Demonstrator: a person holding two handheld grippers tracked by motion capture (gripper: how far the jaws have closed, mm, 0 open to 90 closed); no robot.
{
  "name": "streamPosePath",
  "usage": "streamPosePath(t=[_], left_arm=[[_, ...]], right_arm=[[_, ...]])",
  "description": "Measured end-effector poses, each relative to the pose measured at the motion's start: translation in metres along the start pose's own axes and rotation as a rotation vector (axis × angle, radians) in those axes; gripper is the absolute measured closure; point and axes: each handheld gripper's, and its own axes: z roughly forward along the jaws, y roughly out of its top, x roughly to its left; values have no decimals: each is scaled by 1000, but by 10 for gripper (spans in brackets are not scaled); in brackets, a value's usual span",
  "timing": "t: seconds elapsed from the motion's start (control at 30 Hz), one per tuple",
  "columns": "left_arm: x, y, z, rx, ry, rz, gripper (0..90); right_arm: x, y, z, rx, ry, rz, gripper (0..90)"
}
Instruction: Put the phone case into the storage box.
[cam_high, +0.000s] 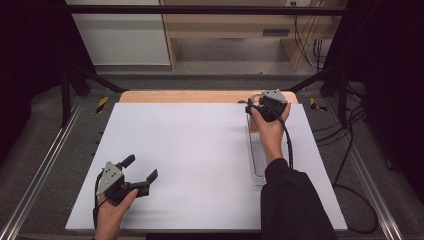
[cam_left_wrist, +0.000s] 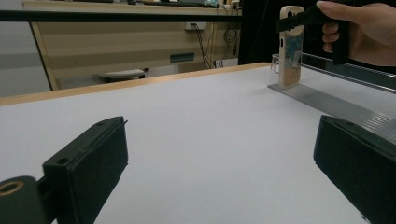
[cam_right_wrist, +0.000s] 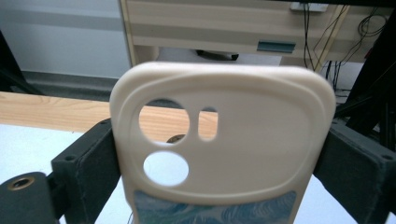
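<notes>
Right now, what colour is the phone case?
Cream phone case with a blue patterned band, clearest in the right gripper view.

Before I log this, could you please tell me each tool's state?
Left tool: open, empty.
Right tool: closed on the cream phone case.

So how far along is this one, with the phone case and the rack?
Early to midway, I'd guess. The right hand-held gripper is shut on the cream phone case, holding it upright at the far end of the clear slotted rack. Whether it is seated in a slot can't be told. The left hand-held gripper hangs open over the white table, holding nothing. Release looks left to do.
</notes>
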Motion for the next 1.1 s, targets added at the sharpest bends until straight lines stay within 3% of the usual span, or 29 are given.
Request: streamPosePath(t=[1.1], left_arm=[[0,0,0,0,0,0,29]], right_arm=[[0,0,1,9,4,18,61]])
